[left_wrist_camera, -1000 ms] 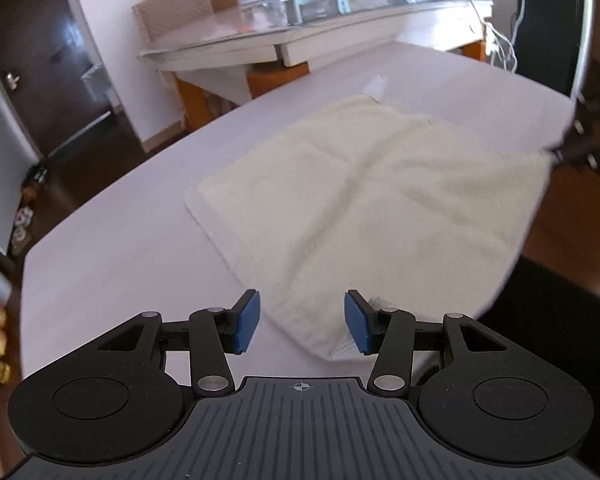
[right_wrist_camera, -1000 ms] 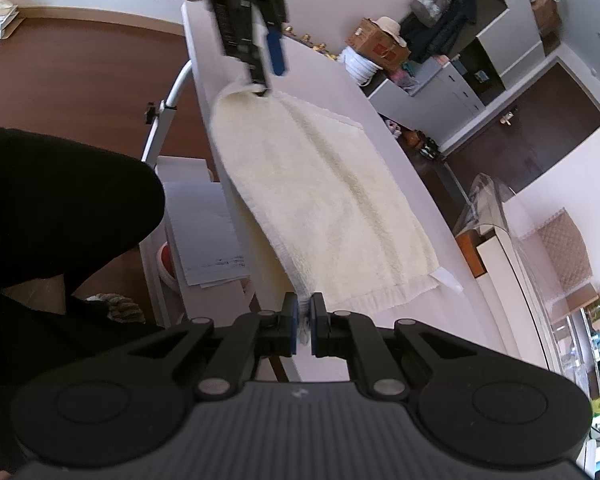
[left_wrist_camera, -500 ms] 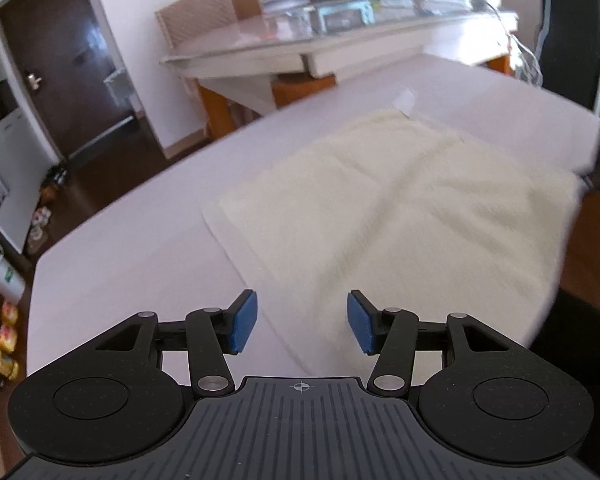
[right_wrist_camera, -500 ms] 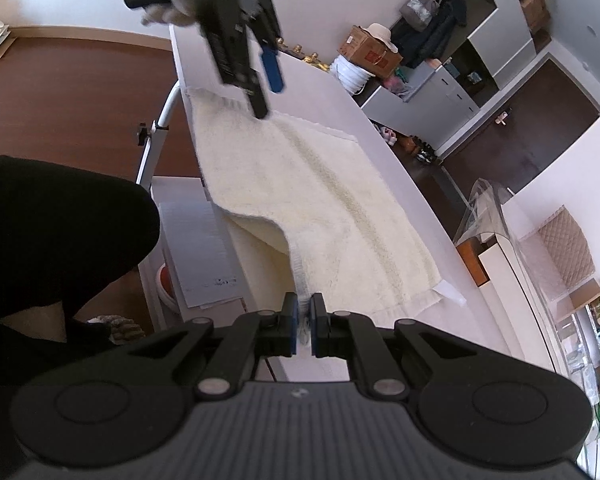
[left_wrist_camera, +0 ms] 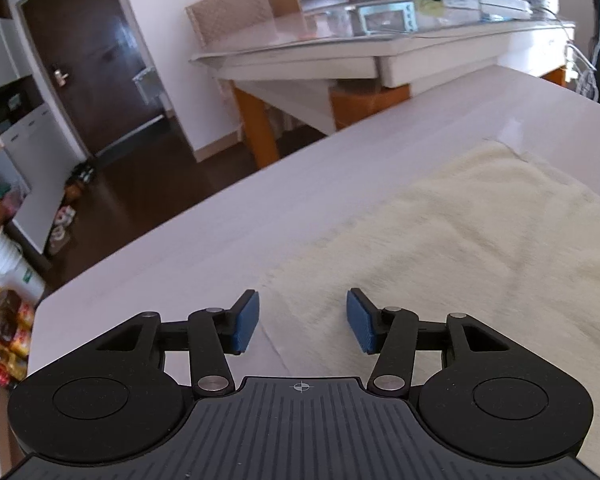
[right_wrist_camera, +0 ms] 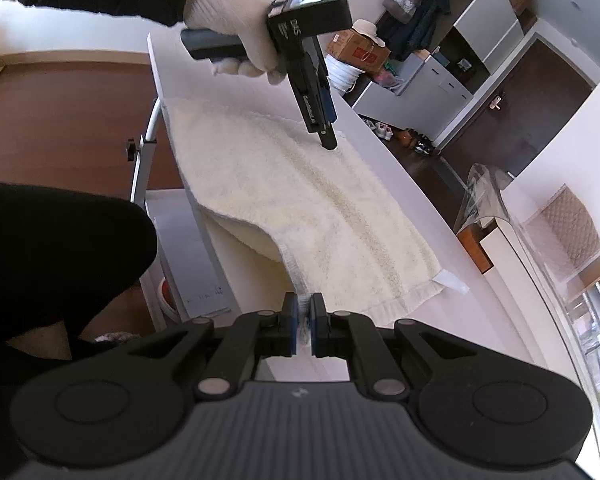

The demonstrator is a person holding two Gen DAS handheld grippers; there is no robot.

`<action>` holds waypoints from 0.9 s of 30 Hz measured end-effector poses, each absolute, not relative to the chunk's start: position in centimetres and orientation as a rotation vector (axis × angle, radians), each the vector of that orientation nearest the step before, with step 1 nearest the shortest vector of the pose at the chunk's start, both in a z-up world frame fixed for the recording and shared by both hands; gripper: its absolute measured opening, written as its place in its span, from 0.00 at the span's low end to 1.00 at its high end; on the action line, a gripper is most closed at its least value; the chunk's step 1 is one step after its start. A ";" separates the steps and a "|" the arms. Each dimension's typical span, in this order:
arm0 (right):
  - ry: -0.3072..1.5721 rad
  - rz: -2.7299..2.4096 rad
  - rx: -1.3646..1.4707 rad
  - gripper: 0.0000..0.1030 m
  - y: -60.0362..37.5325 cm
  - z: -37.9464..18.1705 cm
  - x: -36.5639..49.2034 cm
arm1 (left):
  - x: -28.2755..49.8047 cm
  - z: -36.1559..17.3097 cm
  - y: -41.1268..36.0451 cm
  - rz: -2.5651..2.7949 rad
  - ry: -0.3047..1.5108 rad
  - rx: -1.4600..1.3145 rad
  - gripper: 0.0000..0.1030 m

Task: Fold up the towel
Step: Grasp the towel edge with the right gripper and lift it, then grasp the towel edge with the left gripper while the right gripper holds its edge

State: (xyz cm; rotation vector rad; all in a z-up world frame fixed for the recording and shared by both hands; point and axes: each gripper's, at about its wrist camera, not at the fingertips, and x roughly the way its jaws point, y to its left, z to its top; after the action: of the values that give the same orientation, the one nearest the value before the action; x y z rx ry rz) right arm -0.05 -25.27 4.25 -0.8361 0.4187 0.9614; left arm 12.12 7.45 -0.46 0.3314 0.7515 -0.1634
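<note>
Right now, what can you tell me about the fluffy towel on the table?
The towel is cream and fluffy, like terry cloth, with a flat woven hem and a small white tag at one corner. It lies spread on the white table, one edge hanging over the side. The right gripper pinches one corner and lifts it off the table's edge. The left gripper hangs open above the opposite end, holding nothing.
</note>
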 end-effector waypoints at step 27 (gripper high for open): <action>0.403 0.935 -0.840 0.07 -24.5 4.1 -1.3 | -2.9 2.0 6.9 -0.351 0.864 0.287 0.08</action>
State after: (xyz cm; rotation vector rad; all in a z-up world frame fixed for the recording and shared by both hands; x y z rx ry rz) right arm -1.31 -24.54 4.07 -0.8399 0.4032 0.9353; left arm -2.89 6.92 2.01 0.2872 0.8639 -0.3512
